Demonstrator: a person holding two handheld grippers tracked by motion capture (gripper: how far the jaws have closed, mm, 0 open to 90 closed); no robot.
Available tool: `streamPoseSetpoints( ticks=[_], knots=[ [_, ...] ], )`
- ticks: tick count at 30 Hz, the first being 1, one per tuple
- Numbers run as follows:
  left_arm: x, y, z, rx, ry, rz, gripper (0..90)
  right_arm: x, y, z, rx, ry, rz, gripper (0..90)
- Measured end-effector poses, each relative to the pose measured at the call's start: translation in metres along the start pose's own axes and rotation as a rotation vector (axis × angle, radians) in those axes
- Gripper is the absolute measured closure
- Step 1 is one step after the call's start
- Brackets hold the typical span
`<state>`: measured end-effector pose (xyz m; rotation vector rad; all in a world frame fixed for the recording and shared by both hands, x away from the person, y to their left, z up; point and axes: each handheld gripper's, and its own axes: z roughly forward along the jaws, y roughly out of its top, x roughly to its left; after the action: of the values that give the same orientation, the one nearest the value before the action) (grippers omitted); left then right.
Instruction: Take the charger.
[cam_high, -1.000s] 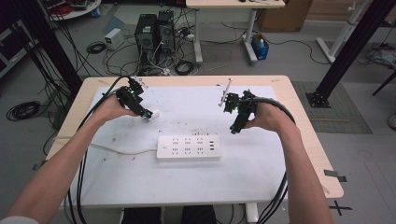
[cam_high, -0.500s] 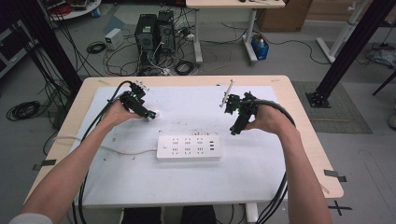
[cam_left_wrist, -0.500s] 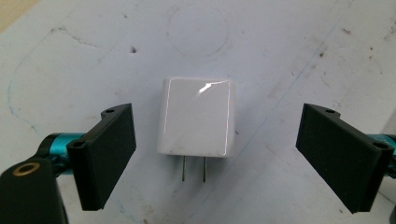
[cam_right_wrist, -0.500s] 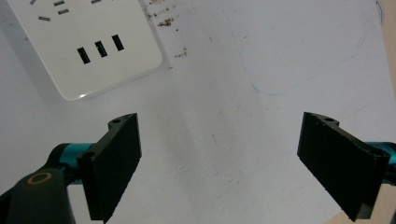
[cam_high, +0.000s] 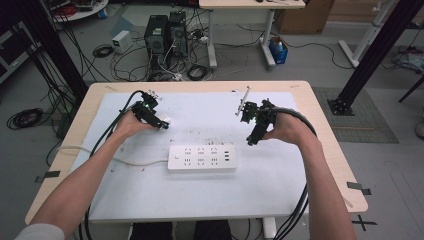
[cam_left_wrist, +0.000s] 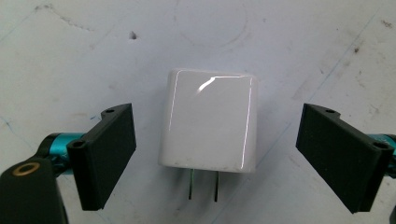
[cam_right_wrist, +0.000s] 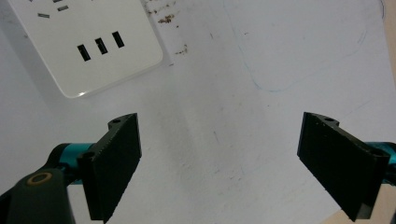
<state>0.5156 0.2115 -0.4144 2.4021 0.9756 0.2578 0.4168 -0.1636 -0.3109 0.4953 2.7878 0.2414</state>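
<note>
Left gripper (cam_left_wrist: 215, 154) hangs wide open and empty over the charger (cam_left_wrist: 208, 120), which lies flat on the mat between its jaws, untouched, prongs toward the camera, long axis running straight away from it.

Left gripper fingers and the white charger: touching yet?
Apart. The left gripper view shows the white charger lying between the open left gripper fingers, bare mat visible on both sides.

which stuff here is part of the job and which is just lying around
In the job:
white plug adapter, lying between the open jaws of the left gripper
white power strip
right gripper, open over the bare mat

Lying about:
computer towers on the floor
blue box by the far desk
</note>
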Motion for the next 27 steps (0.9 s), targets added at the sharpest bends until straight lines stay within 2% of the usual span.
streamPoseSetpoints(
  ticks=[5,6,10,20,27],
  knots=[
    [0.0016,-0.0002,0.0019,0.006,0.007,0.003,12.2,0.0004,0.0002,-0.0001,0.003,-0.001,0.003,13.1],
    [0.0034,-0.001,0.0028,0.006,0.009,-0.013,12.2,0.0004,0.0001,0.0001,0.003,0.0,0.003,13.1],
    [0.0059,-0.0022,0.0038,0.013,0.009,-0.013,14.5,0.0008,0.0003,0.0004,0.005,0.0,0.004,13.0],
    [0.0072,-0.003,0.005,0.013,-0.017,-0.005,21.8,0.0,0.0012,0.0027,0.016,0.0,0.0,13.1],
    [0.0071,-0.0034,0.0066,0.02,-0.02,-0.007,25.1,-0.0003,0.0006,0.0021,0.012,0.0,0.002,13.1]
  ],
)
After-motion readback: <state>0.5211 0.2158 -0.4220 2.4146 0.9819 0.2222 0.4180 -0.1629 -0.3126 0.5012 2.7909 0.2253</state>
